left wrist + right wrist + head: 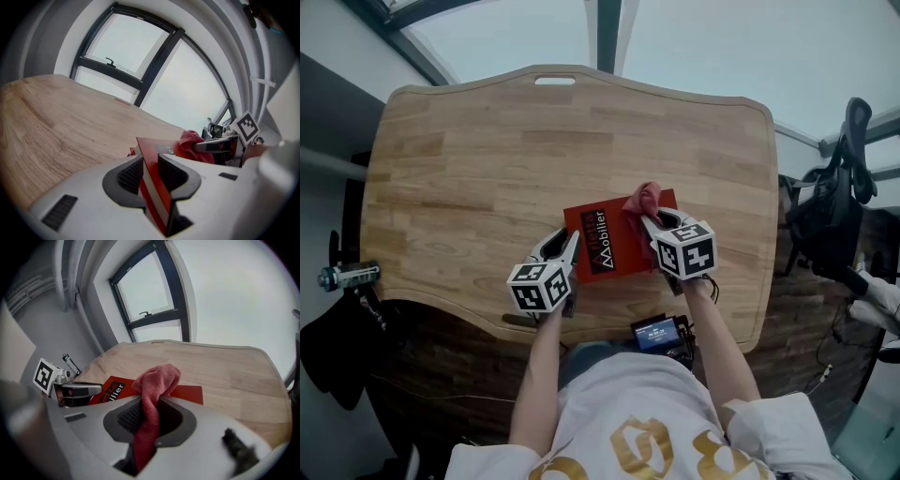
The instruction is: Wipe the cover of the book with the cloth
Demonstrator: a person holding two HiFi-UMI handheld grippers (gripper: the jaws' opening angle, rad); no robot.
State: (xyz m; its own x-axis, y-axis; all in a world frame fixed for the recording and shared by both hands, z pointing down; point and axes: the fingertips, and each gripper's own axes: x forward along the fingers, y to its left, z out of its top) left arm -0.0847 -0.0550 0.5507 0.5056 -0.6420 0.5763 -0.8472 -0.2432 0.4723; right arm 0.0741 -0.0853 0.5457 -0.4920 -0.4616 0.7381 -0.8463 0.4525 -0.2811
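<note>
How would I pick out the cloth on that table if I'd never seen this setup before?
Start at the big wooden table, then find the red book lying near its front edge. Near the book's far right corner, the right gripper pinches a small bunched cloth. It is soft, crumpled and pinkish red, unlike the flat, brighter red book with its black label.
</note>
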